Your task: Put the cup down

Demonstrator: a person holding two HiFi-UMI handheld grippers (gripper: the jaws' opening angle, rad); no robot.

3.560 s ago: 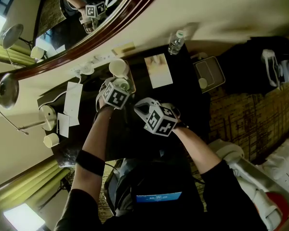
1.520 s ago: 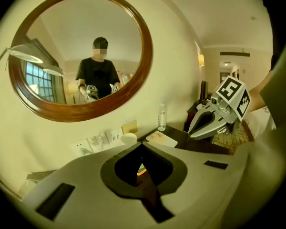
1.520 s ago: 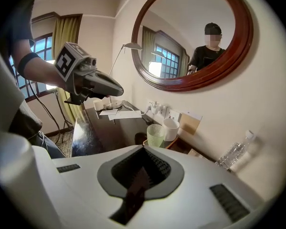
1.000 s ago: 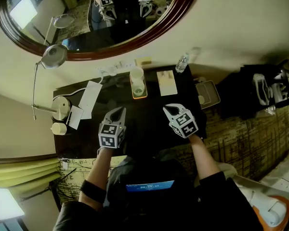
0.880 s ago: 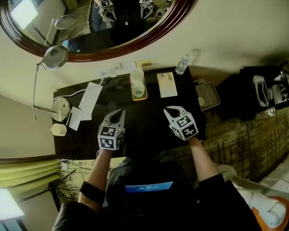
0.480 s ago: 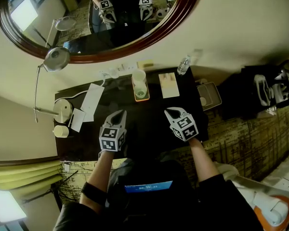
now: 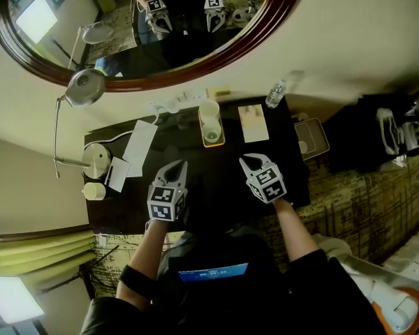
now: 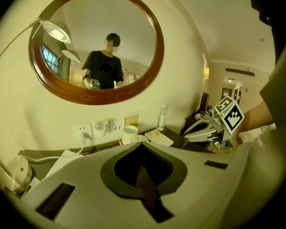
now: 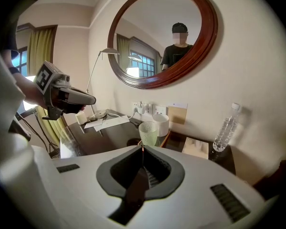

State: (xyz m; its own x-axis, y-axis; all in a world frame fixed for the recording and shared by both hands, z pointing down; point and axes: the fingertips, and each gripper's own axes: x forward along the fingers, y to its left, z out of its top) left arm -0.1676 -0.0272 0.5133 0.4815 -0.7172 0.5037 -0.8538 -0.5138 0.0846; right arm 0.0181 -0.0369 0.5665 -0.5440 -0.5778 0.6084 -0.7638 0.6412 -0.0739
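My left tongs (image 7: 178, 165) and right tongs (image 7: 246, 160) are pressed together, empty, the right just loosening a hair. The cup (image 7: 211, 136) stands at twelve o'clock on the tray (image 7: 202, 132), touching the mug (image 7: 209, 110). The bottle (image 7: 275, 94) is at one o'clock and the lamp (image 7: 98, 160) at ten, all on the bench (image 7: 209, 176).

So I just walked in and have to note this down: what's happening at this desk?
A person holds a gripper in each hand above the near edge of the dark desk. The left gripper and right gripper are both shut and hold nothing. The green glass cup stands upright on the tray at the back, beside a white cup, and neither gripper touches it. The cup appears to be set down.
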